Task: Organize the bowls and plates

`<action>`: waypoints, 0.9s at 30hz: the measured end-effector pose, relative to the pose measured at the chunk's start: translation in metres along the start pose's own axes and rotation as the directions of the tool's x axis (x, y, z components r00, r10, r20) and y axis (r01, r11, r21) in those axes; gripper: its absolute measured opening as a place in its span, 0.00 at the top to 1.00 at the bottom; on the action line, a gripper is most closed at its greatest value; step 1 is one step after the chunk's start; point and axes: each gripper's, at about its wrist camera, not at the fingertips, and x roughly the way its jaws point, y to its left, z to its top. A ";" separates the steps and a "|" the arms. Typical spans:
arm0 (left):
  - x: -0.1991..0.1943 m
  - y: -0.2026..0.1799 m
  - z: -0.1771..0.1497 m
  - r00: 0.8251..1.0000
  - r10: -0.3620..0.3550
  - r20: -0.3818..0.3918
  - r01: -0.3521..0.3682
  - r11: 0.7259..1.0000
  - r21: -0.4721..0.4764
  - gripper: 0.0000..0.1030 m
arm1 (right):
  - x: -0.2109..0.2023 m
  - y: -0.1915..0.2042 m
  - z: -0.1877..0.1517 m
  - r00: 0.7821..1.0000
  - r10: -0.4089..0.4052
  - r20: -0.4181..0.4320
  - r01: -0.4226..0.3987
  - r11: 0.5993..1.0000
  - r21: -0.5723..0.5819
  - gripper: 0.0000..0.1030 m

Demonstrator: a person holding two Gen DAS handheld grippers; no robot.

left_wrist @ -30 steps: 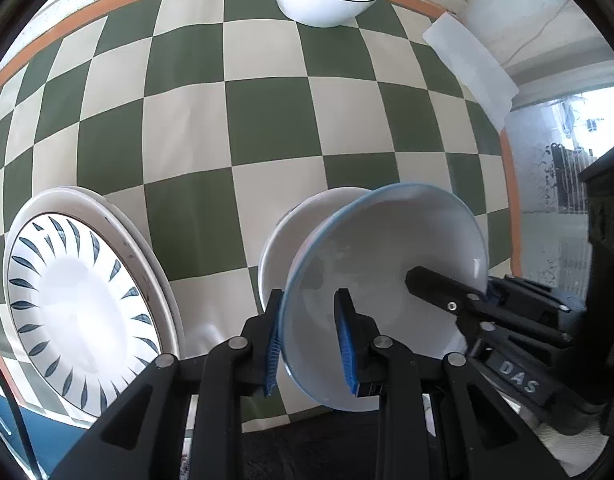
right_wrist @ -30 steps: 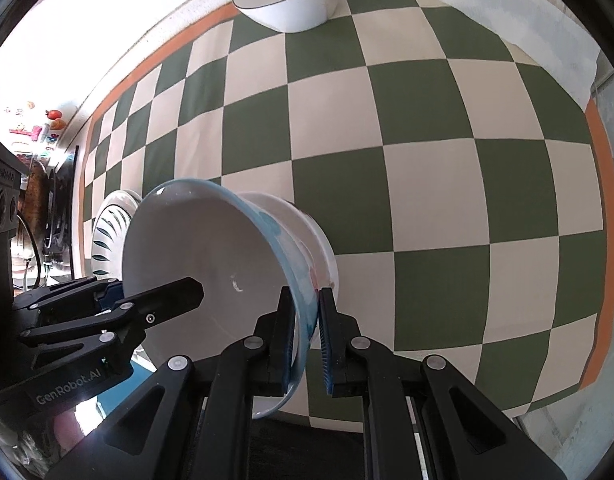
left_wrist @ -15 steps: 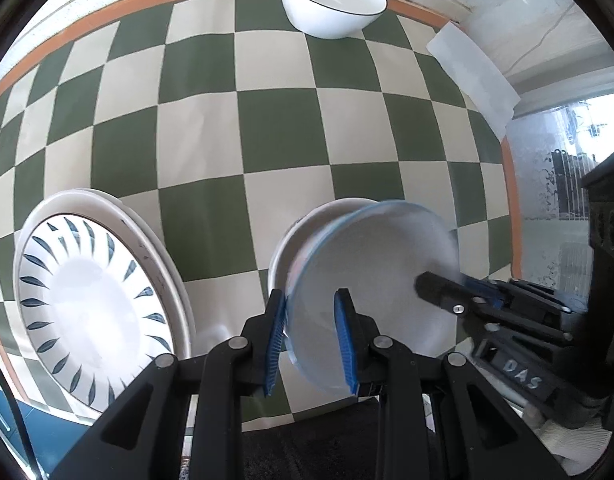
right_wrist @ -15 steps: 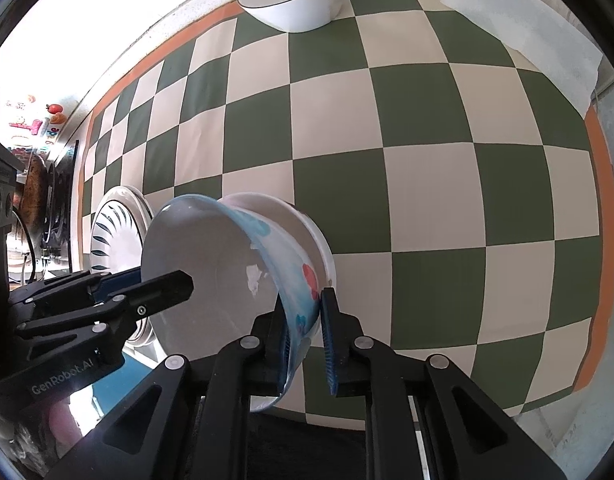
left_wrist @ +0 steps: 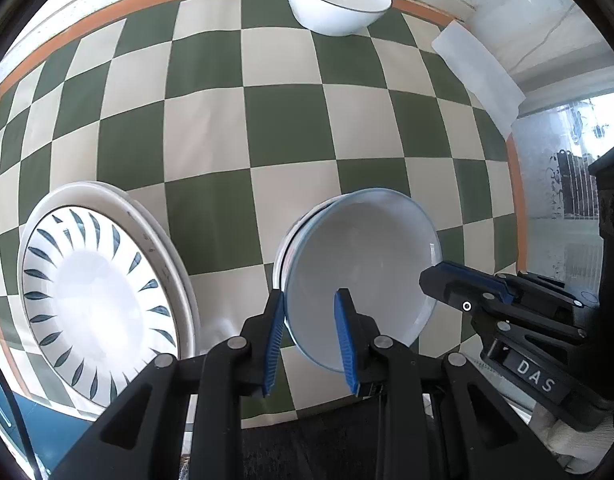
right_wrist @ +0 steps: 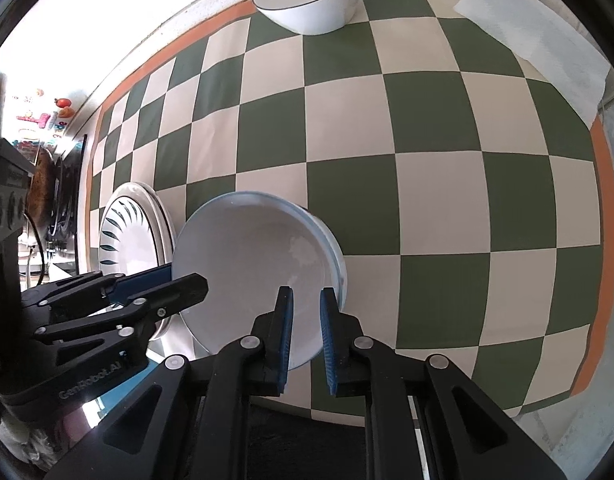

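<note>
Both grippers pinch 1 blue-rimmed bowl (left_wrist: pixel 363 272) from opposite sides. Left gripper (left_wrist: pixel 311 338) clamps its near rim; right gripper (right_wrist: pixel 306 334) clamps the rim on the other side. The bowl sits nested in a white bowl (left_wrist: pixel 285 252) on the green-and-cream checked cloth (left_wrist: pixel 211 128). Just left: patterned plate (left_wrist: pixel 95 300) stacked on a plain plate. White bowl with dark rim (left_wrist: pixel 335 4) at the far edge, well apart. Paper towel (right_wrist: pixel 543 48) at the far right corner.

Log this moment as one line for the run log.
left gripper: shut on bowl rim | right gripper: shut on same rim | bowl: nested in lower bowl
</note>
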 end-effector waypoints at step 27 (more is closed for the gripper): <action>-0.018 0.032 0.224 0.989 -0.086 0.123 0.113 0.966 -0.231 0.69 | -0.048 -0.061 0.207 0.972 0.100 0.213 -0.124 0.987 0.105 0.65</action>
